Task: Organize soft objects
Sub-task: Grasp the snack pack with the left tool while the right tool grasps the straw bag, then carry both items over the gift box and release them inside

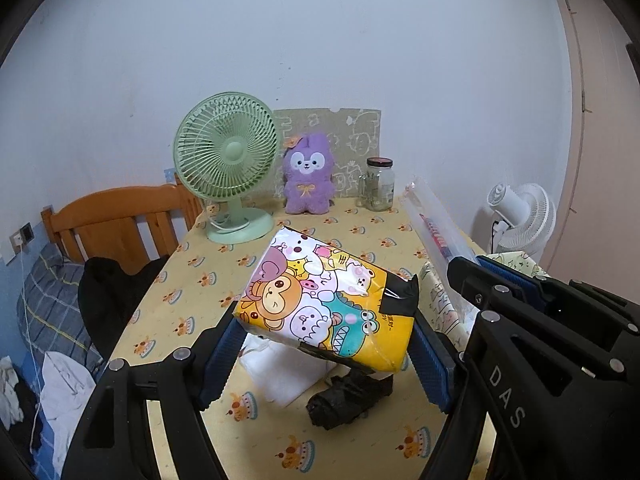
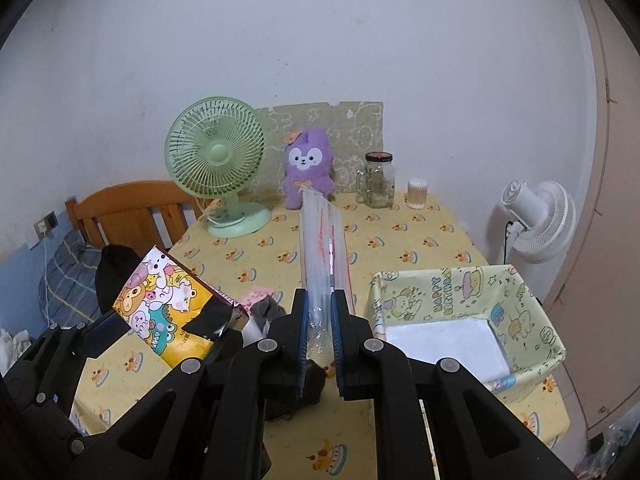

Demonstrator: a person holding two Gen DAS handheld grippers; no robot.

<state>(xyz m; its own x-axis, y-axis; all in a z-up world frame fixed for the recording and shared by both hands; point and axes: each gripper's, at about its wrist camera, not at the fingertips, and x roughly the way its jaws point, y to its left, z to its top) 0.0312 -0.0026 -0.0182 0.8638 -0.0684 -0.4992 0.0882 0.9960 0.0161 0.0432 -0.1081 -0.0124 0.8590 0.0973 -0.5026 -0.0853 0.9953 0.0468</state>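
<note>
While both lift off table: left gripper (image 1: pixel 326 354) clamps yellow cartoon-print tissue pack (image 1: pixel 324 300), frame centre.
Right gripper (image 2: pixel 320 330) fingers pinched together on clear plastic sleeve (image 2: pixel 322 240).

Black claw (image 1: pixel 324 354) frames, blue ribbed pads, silver screws, "DAS" lettering

Left claw (image 1: pixel 326 354) grips tissue pack (image 1: pixel 320 300).

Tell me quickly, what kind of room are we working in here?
Most likely a bedroom: a wooden headboard with plaid bedding sits beside the table, and a purple plush toy leans against the wall.
</note>
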